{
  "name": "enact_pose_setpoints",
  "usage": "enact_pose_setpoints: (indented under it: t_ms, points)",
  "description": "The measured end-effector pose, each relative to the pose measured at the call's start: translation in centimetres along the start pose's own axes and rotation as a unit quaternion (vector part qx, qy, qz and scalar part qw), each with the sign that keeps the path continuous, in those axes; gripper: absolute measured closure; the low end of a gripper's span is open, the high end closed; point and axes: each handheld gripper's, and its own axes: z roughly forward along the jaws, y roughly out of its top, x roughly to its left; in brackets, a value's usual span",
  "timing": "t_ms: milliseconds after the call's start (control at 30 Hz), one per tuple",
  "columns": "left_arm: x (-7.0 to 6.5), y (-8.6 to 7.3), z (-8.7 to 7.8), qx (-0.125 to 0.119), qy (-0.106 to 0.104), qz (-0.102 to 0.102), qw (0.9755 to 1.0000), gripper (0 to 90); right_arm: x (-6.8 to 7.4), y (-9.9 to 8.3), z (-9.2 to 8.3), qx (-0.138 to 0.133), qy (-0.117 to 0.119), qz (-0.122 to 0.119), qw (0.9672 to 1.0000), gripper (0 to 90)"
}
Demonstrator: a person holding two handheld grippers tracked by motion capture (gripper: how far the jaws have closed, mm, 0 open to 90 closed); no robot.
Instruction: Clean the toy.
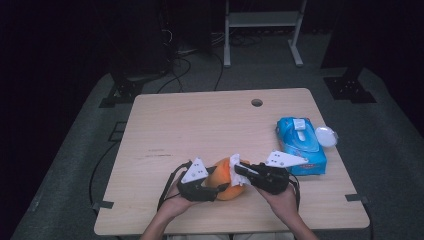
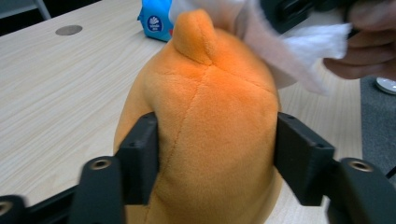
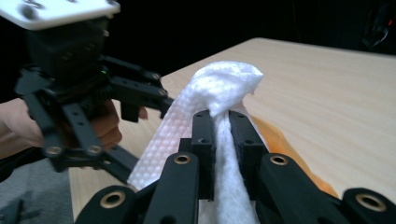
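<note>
both grippers work low in the centre of the high view. left gripper [image 1: 218, 189] clamps the orange plush [image 2: 205, 126] from both sides, steadying it upright on the table [image 1: 200, 125]. right gripper [image 3: 223, 135] has its jaws pinched tight on a white wipe [image 3: 219, 84], pressed to the plush's top, likely to clean it. wipe pack [image 1: 300, 145] lies at right.
</note>
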Motion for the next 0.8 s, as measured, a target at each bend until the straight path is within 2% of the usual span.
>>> enact_pose_setpoints:
  t_ms: [33,100,133,167,200,333,400,433,467,533,633,667,733,800]
  points:
    - [0.4,-0.1,0.0,-0.009,0.0,-0.011,0.9999,28.5,-0.5,-0.4,0.0,0.002,-0.008,0.01,0.9999,81.0]
    - [0.9,-0.4,0.3,0.002,0.015,-0.032,0.9994,16.9,-1.5,-1.0,-0.4,0.006,-0.023,0.026,0.9994,81.1]
    - [1.0,-0.7,0.6,0.006,0.015,-0.037,0.9992,14.8,-1.8,-1.1,-0.6,0.004,-0.021,0.037,0.9991,81.1]
    - [1.1,-0.9,1.0,0.011,0.007,-0.041,0.9991,14.7,-1.9,-1.0,-0.7,0.004,-0.021,0.037,0.9991,81.0]
    - [1.0,-1.1,1.2,0.014,0.002,-0.039,0.9992,16.1,-1.7,-0.8,-0.7,0.003,-0.019,0.032,0.9993,81.0]
    - [0.3,-0.5,1.0,0.011,0.011,-0.005,0.9999,36.7,0.0,0.4,-0.9,-0.014,-0.005,0.004,0.9999,81.0]
    - [-0.2,-0.2,0.8,0.015,0.006,0.01,0.9998,40.9,0.9,0.9,-0.8,-0.019,-0.003,-0.016,0.9997,81.0]
    - [-0.4,-0.1,0.7,0.018,0.004,0.016,0.9997,42.3,1.1,1.0,-0.7,-0.015,-0.007,-0.029,0.9994,81.1]
    - [-0.5,0.0,0.5,0.017,0.002,0.017,0.9997,43.4,1.0,0.9,-0.6,-0.009,-0.013,-0.03,0.9994,81.2]
    - [-0.5,0.2,0.3,0.018,0.002,0.018,0.9997,43.9,0.0,0.3,-0.6,-0.005,-0.018,-0.011,0.9998,81.4]
    - [-0.6,0.4,0.4,0.016,0.002,0.013,0.9998,44.0,-0.8,0.1,-1.1,0.001,-0.047,-0.002,0.9989,81.2]
    - [-0.7,0.5,0.4,0.016,0.002,0.013,0.9998,43.9,-0.4,0.2,-1.2,-0.001,-0.049,-0.008,0.9987,81.2]
    - [-0.9,0.6,0.3,0.018,0.0,0.017,0.9997,43.7,0.8,0.7,-1.1,-0.001,-0.042,-0.038,0.9984,81.2]
    - [-1.1,0.8,0.2,0.019,-0.002,0.015,0.9997,43.0,1.4,0.7,-0.6,0.008,-0.039,-0.055,0.9977,81.3]
